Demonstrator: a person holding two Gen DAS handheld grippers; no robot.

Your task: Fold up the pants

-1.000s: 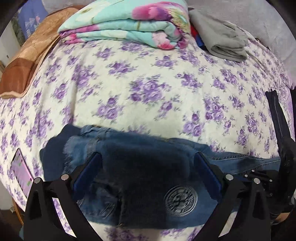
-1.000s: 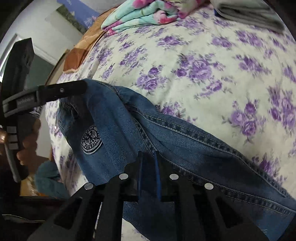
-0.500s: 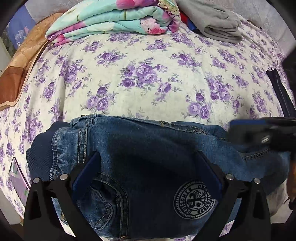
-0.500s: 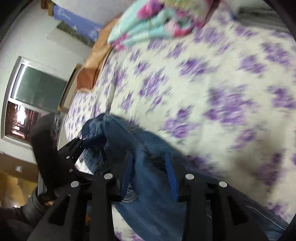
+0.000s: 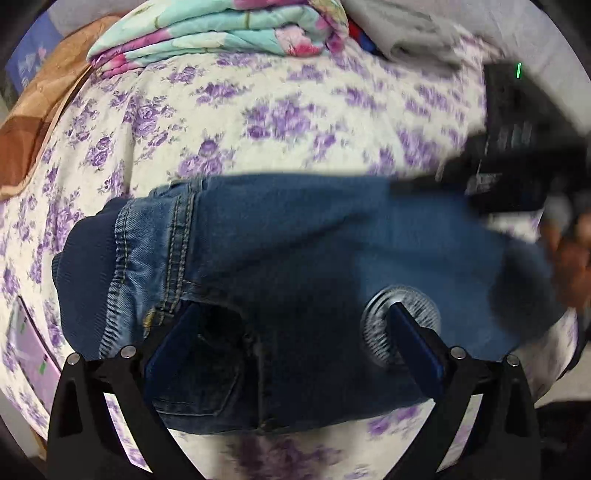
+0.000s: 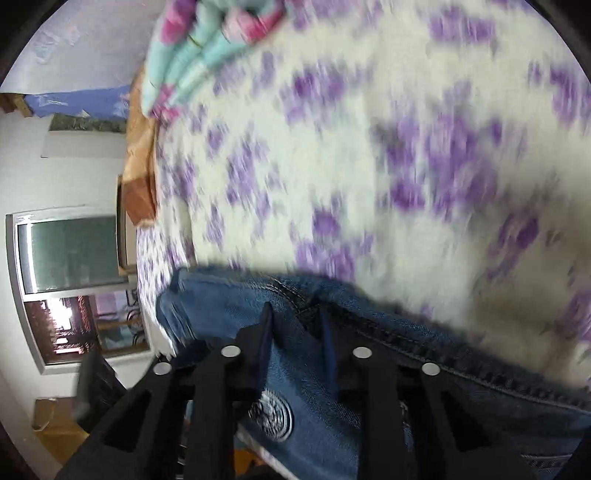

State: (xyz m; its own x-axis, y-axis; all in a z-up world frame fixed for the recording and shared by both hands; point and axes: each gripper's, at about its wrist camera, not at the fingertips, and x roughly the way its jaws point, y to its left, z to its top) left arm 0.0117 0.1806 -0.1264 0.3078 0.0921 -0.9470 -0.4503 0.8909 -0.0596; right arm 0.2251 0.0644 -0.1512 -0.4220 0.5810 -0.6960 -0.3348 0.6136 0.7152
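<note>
The blue denim pants (image 5: 295,251) lie folded on the purple-flowered bedsheet (image 5: 258,122), with a round patch (image 5: 402,321) on top. My left gripper (image 5: 291,317) is open, its fingers wide apart just above the denim. My right gripper (image 6: 295,314) is open too, its blue pads a small gap apart over the pants (image 6: 332,362), holding nothing. Its black body shows blurred at the right of the left wrist view (image 5: 517,155), at the pants' far right edge. The same patch (image 6: 271,417) shows below the right fingers.
A folded floral quilt (image 5: 229,33) and a grey folded garment (image 5: 413,40) lie at the far side of the bed. A brown blanket (image 5: 33,122) covers the left corner. A phone (image 5: 29,350) lies at the left bed edge. A window (image 6: 70,254) is off the bed's left.
My right gripper has let go of the denim, opened, and swung up and over the pants. The fold has settled flat. My left gripper stays open and has dropped closer to the cloth.
</note>
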